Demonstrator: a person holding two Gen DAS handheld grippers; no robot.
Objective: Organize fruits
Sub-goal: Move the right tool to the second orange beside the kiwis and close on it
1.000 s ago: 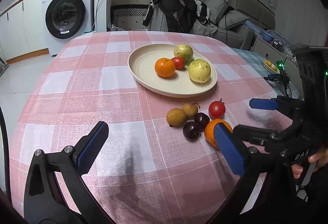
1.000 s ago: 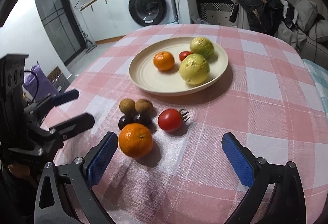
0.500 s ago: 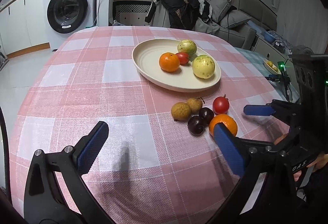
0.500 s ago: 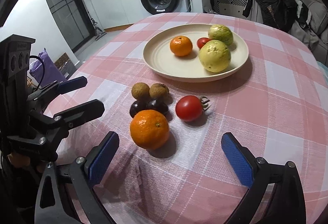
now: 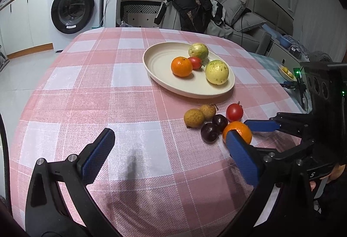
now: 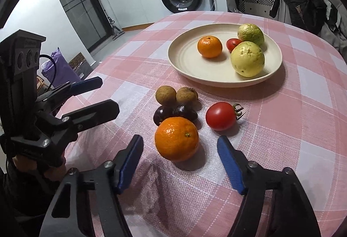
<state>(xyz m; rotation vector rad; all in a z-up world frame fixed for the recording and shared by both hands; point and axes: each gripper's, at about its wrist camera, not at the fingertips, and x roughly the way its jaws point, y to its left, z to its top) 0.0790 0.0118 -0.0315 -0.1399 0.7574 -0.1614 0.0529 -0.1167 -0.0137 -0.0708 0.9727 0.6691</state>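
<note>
A loose orange [image 6: 176,139] lies on the pink checked cloth, between the closing jaws of my right gripper [image 6: 180,143]. Both blue pads stand a little off its skin. Behind it sit two dark plums [image 6: 173,112], two brown longans [image 6: 166,95] and a red tomato [image 6: 220,116]. The cream plate [image 6: 184,63] farther back holds an orange [image 6: 209,46], a small tomato [image 6: 233,44] and two guavas [image 6: 247,59]. My left gripper [image 5: 169,137] hangs open over bare cloth, left of the pile, with nothing in it. From there the loose orange [image 5: 238,131] shows partly behind my right finger.
The table edge runs close on the left side in the right wrist view, with the left gripper [image 6: 98,96] over it. A washing machine [image 5: 71,9], a clothes-draped chair [image 5: 190,9] and a sofa stand beyond the table. Bare cloth [image 5: 97,76] spreads left of the plate.
My right gripper has come lower and closer to the loose orange, and its jaws have narrowed around it. The left gripper has stayed open and nearly still.
</note>
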